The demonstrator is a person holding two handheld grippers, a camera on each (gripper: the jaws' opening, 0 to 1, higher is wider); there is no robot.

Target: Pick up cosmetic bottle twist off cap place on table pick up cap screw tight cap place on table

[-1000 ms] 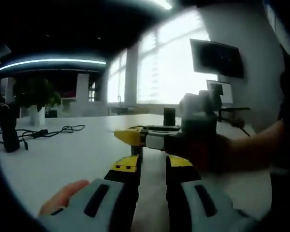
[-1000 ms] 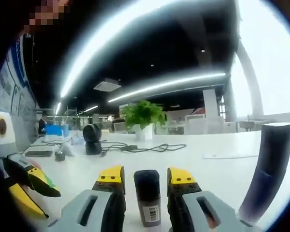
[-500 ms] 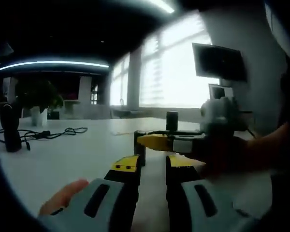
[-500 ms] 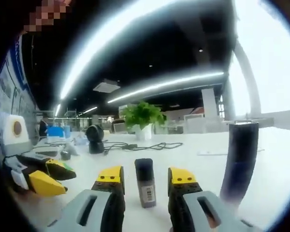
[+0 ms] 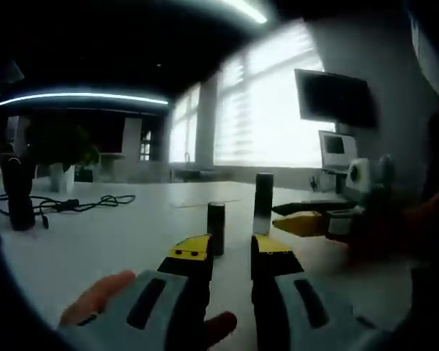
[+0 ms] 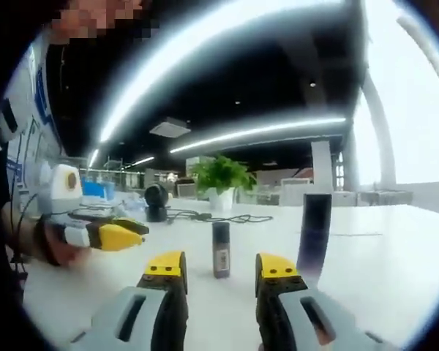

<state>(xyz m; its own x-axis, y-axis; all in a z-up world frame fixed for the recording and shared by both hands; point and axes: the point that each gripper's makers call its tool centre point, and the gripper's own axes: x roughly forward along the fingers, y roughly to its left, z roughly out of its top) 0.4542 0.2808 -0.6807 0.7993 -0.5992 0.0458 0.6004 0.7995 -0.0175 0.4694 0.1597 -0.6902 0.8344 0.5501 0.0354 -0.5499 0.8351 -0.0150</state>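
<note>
1. The cosmetic bottle is small, dark and cylindrical, with a barcode label on its side; it stands upright on the white tabletop.
2. The cap, a taller dark cylinder, stands upright just beside it, apart.

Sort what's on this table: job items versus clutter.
Job items:
small dark cosmetic bottle
tall dark cylinder, possibly its cap
left tongs, right tongs, both open

Clutter:
potted plant
black cable
round black device
</note>
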